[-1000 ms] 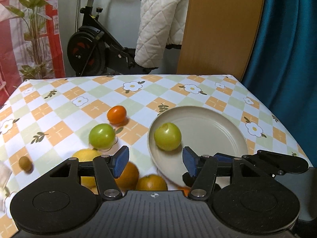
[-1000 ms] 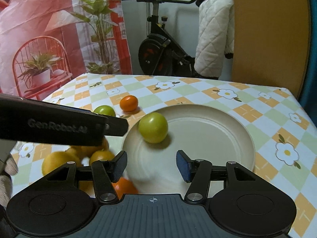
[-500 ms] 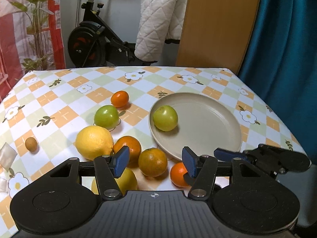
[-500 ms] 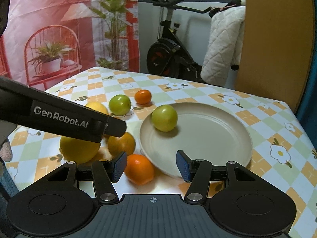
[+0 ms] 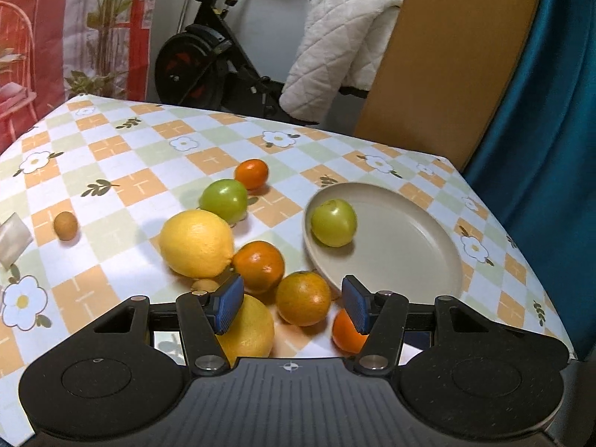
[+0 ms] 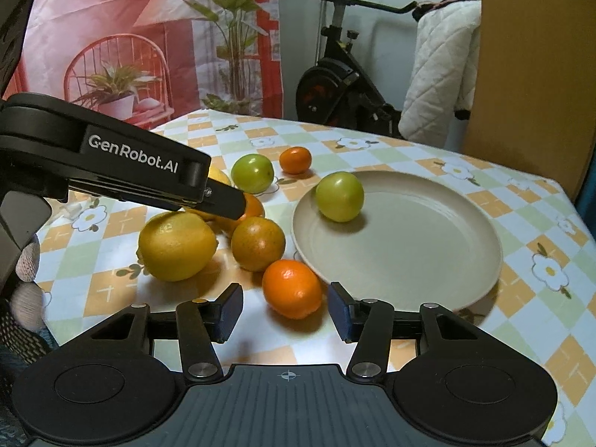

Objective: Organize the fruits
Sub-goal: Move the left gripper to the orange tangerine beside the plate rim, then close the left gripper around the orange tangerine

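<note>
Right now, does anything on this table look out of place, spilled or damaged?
Nothing looks spilled or damaged. Only one green fruit sits on the plate; the other fruits, such as the lemon and the bright orange, lie loose on the tablecloth beside it. A whitish scrap lies near the left edge.

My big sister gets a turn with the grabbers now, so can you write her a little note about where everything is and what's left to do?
Left gripper: open, holding nothing, hovering over the fruit pile.
Right gripper: open, holding nothing, lined up with the bright orange beside the plate's near rim.
Plate: holds one green fruit only.
On the tablecloth: second green fruit, small orange, two lemons, two darker oranges, a tiny brown fruit.
Done: one fruit plated.
Left: the rest. The bright orange looks like the easiest next pick.
</note>
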`<state>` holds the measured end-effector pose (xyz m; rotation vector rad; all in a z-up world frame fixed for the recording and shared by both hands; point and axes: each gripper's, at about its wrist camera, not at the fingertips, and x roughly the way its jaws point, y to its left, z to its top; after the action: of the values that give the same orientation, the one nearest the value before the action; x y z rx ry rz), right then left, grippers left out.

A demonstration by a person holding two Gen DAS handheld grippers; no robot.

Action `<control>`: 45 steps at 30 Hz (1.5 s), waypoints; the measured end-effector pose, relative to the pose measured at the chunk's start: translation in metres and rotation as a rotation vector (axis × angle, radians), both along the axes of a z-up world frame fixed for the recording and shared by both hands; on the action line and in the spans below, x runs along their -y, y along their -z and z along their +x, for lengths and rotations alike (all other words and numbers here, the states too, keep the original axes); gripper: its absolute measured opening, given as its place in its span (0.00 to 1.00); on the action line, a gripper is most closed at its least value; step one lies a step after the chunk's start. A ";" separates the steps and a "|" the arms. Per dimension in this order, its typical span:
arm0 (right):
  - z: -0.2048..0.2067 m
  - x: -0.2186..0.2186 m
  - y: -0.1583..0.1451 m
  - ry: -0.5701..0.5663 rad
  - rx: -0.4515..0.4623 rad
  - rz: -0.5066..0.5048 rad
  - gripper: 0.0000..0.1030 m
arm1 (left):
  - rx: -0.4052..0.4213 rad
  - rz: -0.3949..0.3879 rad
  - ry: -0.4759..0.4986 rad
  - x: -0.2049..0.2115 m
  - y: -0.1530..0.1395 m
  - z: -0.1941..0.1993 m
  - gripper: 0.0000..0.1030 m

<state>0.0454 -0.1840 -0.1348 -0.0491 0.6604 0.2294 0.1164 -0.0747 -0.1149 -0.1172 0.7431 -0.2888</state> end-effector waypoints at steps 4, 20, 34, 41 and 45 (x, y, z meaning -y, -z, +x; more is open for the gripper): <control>0.002 0.003 0.003 0.005 -0.011 0.019 0.43 | 0.017 0.006 0.046 0.007 0.001 -0.004 0.59; 0.005 0.013 0.011 0.026 -0.033 0.068 0.37 | 0.025 0.076 0.224 0.030 0.008 -0.009 0.48; 0.006 0.010 0.015 0.023 -0.032 0.066 0.32 | -0.056 -0.006 0.249 0.031 0.029 0.004 0.22; 0.010 0.011 0.019 0.030 -0.027 0.065 0.32 | -0.050 -0.003 0.237 0.033 0.033 0.007 0.30; 0.012 0.010 0.022 0.022 -0.019 0.058 0.33 | -0.068 -0.016 0.232 0.033 0.036 0.010 0.35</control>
<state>0.0570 -0.1940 -0.1567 0.0166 0.6724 0.2276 0.1260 -0.1073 -0.1510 -0.0556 0.8228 -0.5134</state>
